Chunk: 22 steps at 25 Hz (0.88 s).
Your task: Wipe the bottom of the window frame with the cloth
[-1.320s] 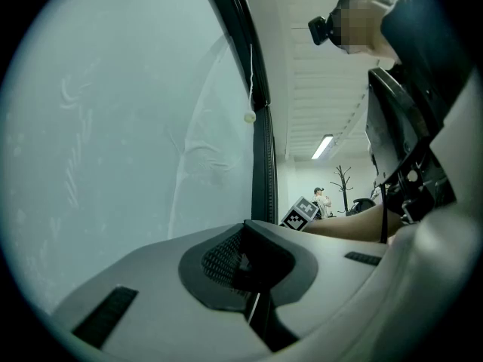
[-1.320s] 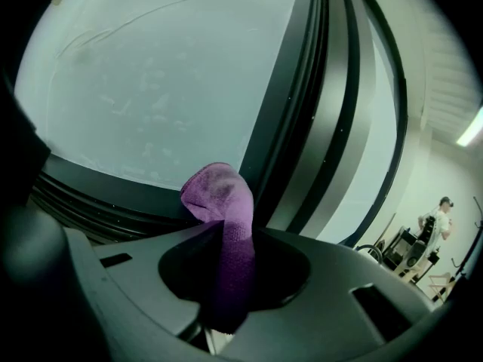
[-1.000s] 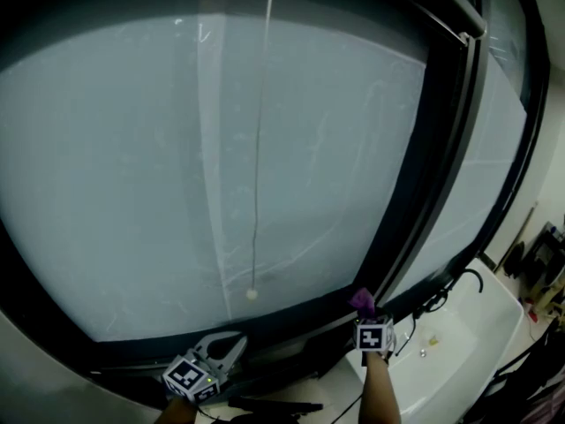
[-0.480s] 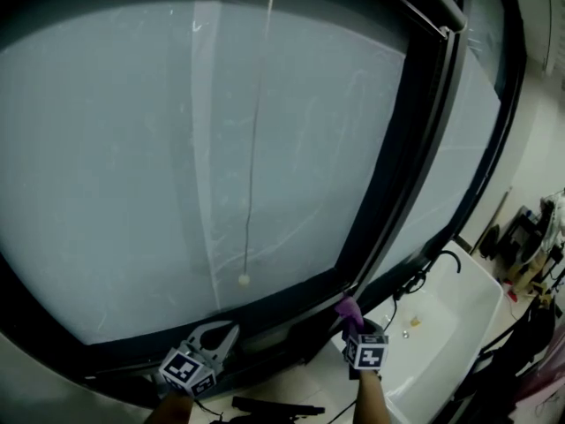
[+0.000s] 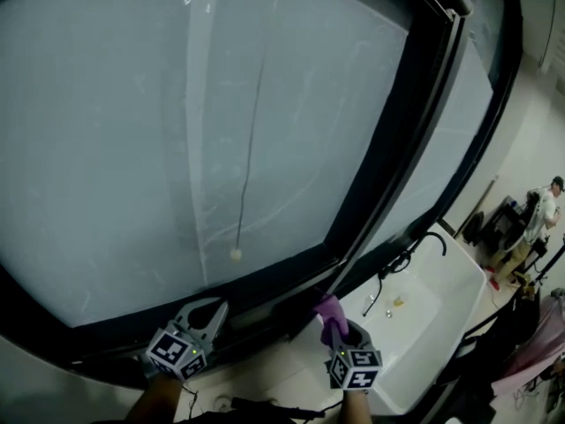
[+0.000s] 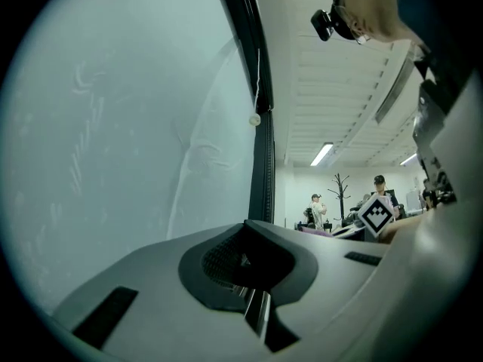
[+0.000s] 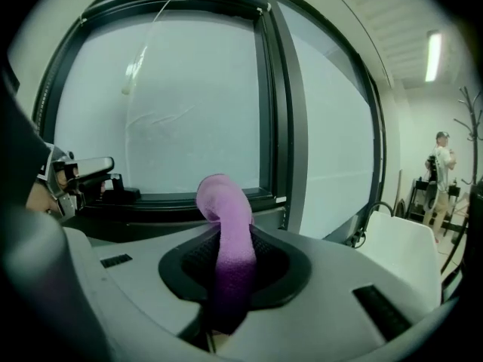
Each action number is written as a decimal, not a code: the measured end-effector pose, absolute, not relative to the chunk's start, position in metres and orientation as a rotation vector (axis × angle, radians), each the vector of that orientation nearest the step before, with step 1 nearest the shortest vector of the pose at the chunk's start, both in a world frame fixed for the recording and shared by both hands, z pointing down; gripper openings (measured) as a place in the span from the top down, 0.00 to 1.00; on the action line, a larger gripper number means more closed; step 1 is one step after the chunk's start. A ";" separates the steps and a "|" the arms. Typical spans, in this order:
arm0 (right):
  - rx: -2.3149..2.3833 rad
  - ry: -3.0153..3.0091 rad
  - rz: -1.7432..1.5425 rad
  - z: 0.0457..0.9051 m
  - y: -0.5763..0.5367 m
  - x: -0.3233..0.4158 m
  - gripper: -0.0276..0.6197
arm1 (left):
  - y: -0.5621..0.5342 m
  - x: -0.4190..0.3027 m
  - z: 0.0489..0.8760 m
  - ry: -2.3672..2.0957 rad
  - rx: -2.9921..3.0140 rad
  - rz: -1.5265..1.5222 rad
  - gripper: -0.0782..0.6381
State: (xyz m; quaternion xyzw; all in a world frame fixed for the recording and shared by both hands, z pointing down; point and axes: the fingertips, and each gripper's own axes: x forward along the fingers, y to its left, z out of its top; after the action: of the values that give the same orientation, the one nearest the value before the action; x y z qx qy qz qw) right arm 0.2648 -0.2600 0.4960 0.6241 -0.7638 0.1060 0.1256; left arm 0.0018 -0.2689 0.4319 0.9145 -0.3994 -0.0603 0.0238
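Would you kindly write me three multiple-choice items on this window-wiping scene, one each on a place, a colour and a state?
1. In the head view, the sink lies:
A. lower left
B. lower right
C. top centre

2. The cloth is:
A. yellow
B. green
C. purple

3. The left gripper is:
A. shut and empty
B. shut on the cloth
C. wide open

Answers:
1 B, the white basin sits to the right of the window frame.
2 C, a purple strip stands up between the jaws of the right gripper.
3 A, its jaws meet with nothing between them.
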 end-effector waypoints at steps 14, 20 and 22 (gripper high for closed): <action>1.718 -2.544 0.181 0.452 -0.258 0.271 0.84 | -0.237 0.030 0.406 -1.410 2.843 -0.256 0.89; 1.649 -2.580 0.213 0.463 -0.257 0.270 0.84 | -0.229 0.033 0.413 -1.466 2.794 -0.250 0.89; 1.637 -2.588 0.212 0.462 -0.257 0.272 0.85 | -0.227 0.034 0.414 -1.489 2.778 -0.252 0.89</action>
State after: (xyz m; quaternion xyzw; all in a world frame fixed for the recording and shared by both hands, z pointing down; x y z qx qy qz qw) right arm 0.2722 -0.2567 0.4619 0.5328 -0.8426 0.0689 0.0359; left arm 0.0341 -0.2266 0.4142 0.8785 -0.4709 -0.0798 -0.0101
